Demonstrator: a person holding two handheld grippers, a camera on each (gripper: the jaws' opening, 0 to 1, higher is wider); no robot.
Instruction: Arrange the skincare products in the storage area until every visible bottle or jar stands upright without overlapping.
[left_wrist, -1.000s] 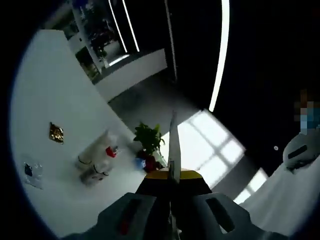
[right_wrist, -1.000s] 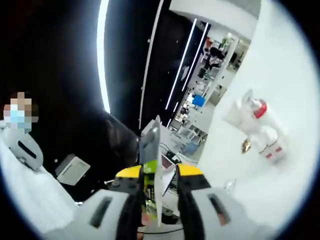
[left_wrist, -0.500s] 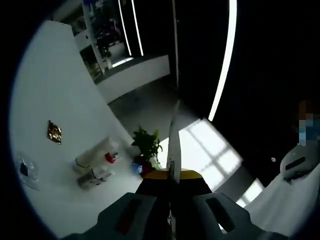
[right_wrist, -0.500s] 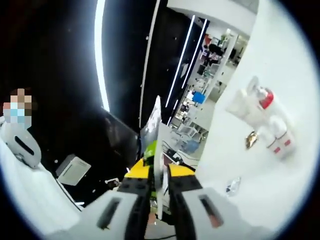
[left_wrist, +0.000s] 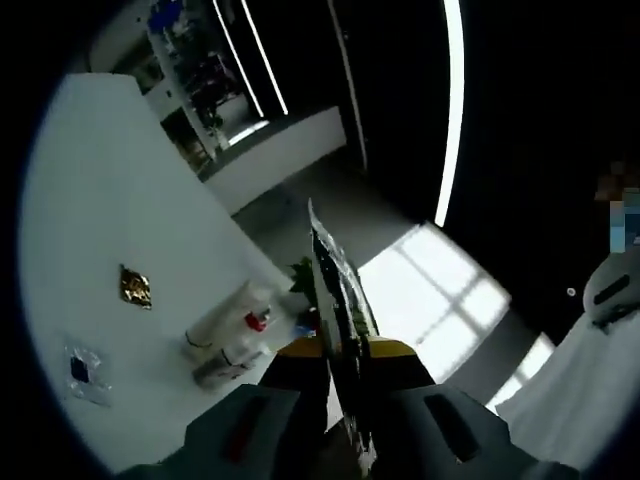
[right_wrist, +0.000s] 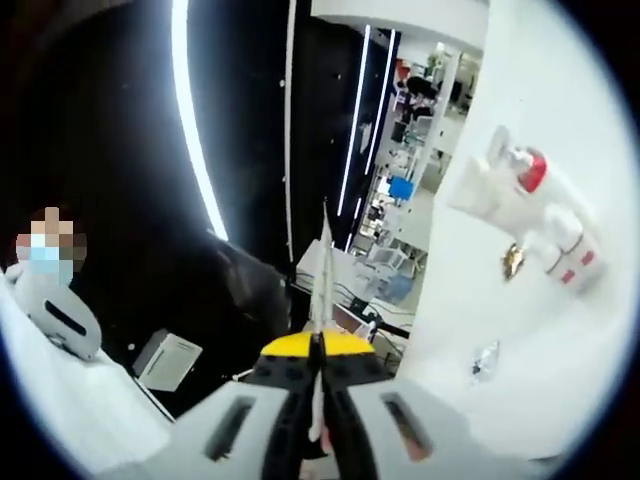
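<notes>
Left gripper (left_wrist: 345, 345) jaws pressed together, pinching thin flat sachet (left_wrist: 335, 290) edge-on. Right gripper (right_wrist: 320, 345) jaws likewise pressed together on thin flat packet (right_wrist: 323, 275), seen edge-on. White table (left_wrist: 110, 200) carried group of white bottles (left_wrist: 225, 335), one with red cap (left_wrist: 257, 321), lying close together. Gold sachet (left_wrist: 134, 288) and clear packet (left_wrist: 82, 371) lay apart from them, well away from both grippers.

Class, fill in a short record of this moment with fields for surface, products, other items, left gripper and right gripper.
surface: white table
products: white tube with red cap beside a smaller bottle, both lying down
other items: gold packet; clear sachet
left gripper: jaws closed on a thin foil sachet
right gripper: jaws closed on a thin white sachet
</notes>
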